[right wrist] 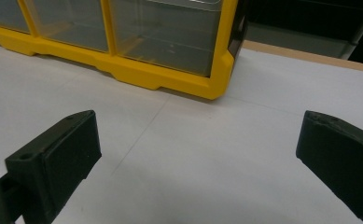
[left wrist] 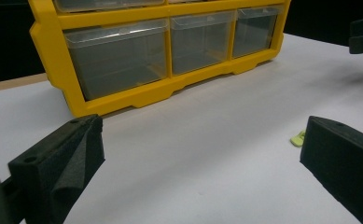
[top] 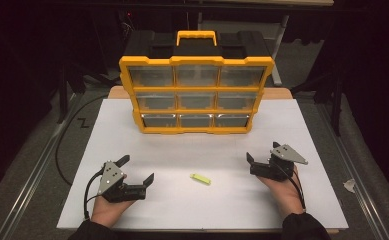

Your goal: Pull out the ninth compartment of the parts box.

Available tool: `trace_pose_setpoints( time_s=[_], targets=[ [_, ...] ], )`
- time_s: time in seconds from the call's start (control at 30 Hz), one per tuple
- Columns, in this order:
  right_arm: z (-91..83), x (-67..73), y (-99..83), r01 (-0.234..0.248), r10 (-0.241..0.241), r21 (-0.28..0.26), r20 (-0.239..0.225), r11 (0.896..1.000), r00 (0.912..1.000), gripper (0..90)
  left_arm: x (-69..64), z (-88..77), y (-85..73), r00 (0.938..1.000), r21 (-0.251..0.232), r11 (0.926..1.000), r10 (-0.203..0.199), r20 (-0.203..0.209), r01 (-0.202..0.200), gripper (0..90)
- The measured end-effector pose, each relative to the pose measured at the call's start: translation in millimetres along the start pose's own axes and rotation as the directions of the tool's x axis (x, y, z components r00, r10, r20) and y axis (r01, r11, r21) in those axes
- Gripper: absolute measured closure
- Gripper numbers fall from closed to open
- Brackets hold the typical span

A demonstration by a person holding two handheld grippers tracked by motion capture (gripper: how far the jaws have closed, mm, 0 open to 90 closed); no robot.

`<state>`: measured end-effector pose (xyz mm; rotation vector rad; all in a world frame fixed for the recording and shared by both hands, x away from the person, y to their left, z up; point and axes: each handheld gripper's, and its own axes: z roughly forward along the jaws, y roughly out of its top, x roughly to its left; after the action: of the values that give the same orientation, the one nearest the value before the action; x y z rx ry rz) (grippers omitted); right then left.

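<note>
item: small yellow-green piece [top: 200,178], laid flat on white table [top: 182,210], between both grippers, before yellow drawer cabinet [top: 196,95]. left gripper [top: 136,170] and right gripper [top: 262,156]: jaws spread, nothing held. step judged: pre-grasp; an approach and closure on the piece is called for.

Light falls from above onto the white rectangular table sheet [top: 232,200], which reads bright in the centre of the high view, while the room around all four edges sinks into near black. The yellow plastic drawer cabinet with clear bins [top: 196,95] shows small glints on its lowest row. Shadows on the sheet are soft and faint. The high view is slightly soft and grainy. In both gripper views the black jaws at the lower corners are blurred, and the far corners are dark.
</note>
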<state>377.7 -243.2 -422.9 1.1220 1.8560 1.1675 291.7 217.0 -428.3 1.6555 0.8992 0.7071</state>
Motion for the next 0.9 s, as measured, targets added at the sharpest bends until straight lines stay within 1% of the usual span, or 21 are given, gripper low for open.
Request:
trace_pose_setpoints(
  time_s=[0.07, 0.17, 0.2, 0.23, 0.27, 0.33, 0.43, 0.47, 0.53, 0.63, 0.9],
  targets=[
    [7.7, -0.7, 1.1, 0.003, -0.003, 0.007, 0.014, 1.000, 0.9999, 1.1, -0.1, 0.0, 0.0, 1.0000, 0.000, 1.0000, 0.000, -0.001, 0.000, 0.2],
    [11.2, -1.2, 2.1, 0.004, -0.004, 0.010, 0.019, 1.000, 0.9998, 1.1, -0.5, -0.1, 0.0, 1.0000, -0.001, 1.0000, 0.002, -0.001, -0.002, 0.2],
    [15.1, -0.9, 3.2, 0.008, -0.009, 0.010, 0.028, 1.000, 0.9996, 1.4, -0.7, 0.1, 0.0, 1.0000, -0.001, 1.0000, 0.002, -0.001, -0.002, 0.2],
    [15.1, -0.9, 3.2, 0.008, -0.009, 0.010, 0.028, 1.000, 0.9996, 1.4, -0.8, 0.2, 0.0, 1.0000, 0.000, 1.0000, 0.002, -0.002, -0.002, 0.2],
    [20.1, -0.9, 4.8, 0.011, -0.012, 0.013, 0.031, 1.000, 0.9994, 1.8, -1.4, 0.5, -0.1, 1.0000, -0.003, 1.0000, 0.002, -0.006, -0.002, 0.2],
    [21.9, -1.2, 5.7, 0.011, -0.011, 0.016, 0.034, 1.000, 0.9994, 2.0, -1.7, 0.5, -0.1, 1.0000, -0.007, 1.0000, 0.002, -0.008, -0.002, 0.2],
    [30.5, -2.1, 8.2, 0.009, -0.010, 0.016, 0.051, 1.000, 0.9986, 2.8, -2.3, 1.1, -0.3, 1.0000, -0.007, 1.0000, 0.000, 0.000, 0.000, 0.2],
    [36.4, -2.5, 8.8, 0.015, -0.016, 0.029, 0.057, 0.999, 0.9982, 2.8, -2.8, 1.4, -0.4, 1.0000, -0.003, 1.0000, 0.005, 0.006, -0.005, 0.2],
    [38.5, -1.4, 9.0, 0.018, -0.020, 0.037, 0.059, 0.999, 0.9981, 2.8, -3.5, 1.9, -0.7, 0.9999, -0.002, 0.9999, 0.010, 0.007, -0.010, 0.2],
    [37.9, 0.0, 9.1, 0.029, -0.031, 0.036, 0.057, 0.999, 0.9979, 2.7, -3.5, 2.6, -0.7, 0.9999, -0.001, 1.0000, 0.005, 0.009, -0.005, 0.2],
    [27.7, 2.3, 11.0, 0.065, -0.068, 0.037, 0.069, 0.997, 0.9953, 1.7, -3.4, 1.6, -0.1, 1.0000, -0.007, 1.0000, 0.000, 0.002, 0.000, 0.2]
  ],
)
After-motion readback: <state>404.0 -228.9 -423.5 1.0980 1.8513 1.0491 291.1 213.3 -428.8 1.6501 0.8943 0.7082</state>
